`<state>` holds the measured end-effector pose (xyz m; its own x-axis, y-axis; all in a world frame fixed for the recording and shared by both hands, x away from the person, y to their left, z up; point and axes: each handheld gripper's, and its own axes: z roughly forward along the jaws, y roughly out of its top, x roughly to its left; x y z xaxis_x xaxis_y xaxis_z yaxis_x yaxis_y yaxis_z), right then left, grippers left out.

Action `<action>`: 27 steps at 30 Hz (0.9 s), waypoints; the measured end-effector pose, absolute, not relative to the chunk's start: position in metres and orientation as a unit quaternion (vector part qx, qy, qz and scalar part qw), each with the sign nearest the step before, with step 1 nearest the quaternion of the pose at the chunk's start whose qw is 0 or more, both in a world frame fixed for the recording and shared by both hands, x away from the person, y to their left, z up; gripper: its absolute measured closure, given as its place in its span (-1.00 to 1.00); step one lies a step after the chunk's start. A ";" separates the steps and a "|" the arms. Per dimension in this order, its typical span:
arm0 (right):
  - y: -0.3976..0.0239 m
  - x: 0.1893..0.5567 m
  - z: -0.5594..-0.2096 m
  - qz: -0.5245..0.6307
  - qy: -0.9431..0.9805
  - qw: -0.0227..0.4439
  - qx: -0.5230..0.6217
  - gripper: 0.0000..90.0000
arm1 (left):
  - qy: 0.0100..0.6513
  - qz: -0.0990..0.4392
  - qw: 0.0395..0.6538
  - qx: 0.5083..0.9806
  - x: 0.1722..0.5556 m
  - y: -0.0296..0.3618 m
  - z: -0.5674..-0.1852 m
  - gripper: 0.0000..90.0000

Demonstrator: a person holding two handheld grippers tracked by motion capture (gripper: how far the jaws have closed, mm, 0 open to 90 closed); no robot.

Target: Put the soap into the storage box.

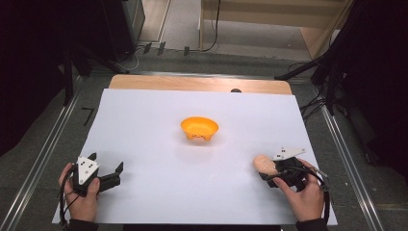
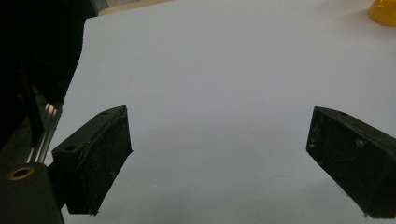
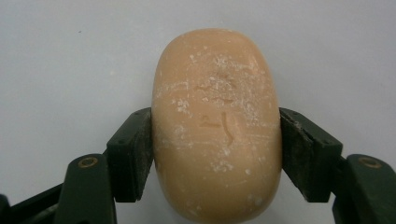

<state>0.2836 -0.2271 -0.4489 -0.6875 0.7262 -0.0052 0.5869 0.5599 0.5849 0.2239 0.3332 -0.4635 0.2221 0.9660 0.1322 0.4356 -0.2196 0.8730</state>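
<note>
An orange bowl (image 1: 199, 128) stands near the middle of the white sheet (image 1: 192, 183); its rim (image 2: 384, 11) peeks in at the top right of the left gripper view. At the right, my right gripper (image 1: 267, 169) is shut on a peach-coloured oval soap bar (image 1: 265, 164). In the right gripper view both jaws press the sides of the soap bar (image 3: 217, 126), which lies low over the sheet; whether it touches, I cannot tell. My left gripper (image 1: 107, 166) sits at the near left, open, with bare sheet between its jaws (image 2: 219, 158).
The white sheet covers most of a wooden table (image 1: 199, 83). Metal rails (image 1: 41, 159) run along both sides, with dark stands and cables (image 1: 332, 72) beyond. A small dark spot (image 1: 235, 90) sits at the table's far edge.
</note>
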 end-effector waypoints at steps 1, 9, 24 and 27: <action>-0.225 0.285 -0.448 0.281 0.876 0.123 0.373 -0.26 | 0.507 0.362 0.367 0.691 0.224 0.334 -0.463 -0.84; -0.210 0.297 -0.443 0.289 0.887 0.124 0.339 -0.26 | 0.508 0.359 0.372 0.689 0.224 0.335 -0.463 -0.84; -0.189 0.325 -0.430 0.305 0.895 0.132 0.297 -0.26 | 0.510 0.356 0.374 0.689 0.224 0.335 -0.463 -0.84; -0.187 0.328 -0.429 0.309 0.895 0.130 0.293 -0.26 | 0.509 0.356 0.373 0.689 0.224 0.335 -0.463 -0.84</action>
<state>0.3275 -0.1872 -0.4287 -0.7947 0.6049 -0.0510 0.4443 0.6369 0.6300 0.2241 0.3354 -0.4634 0.2282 0.9674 0.1100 0.4365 -0.2027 0.8766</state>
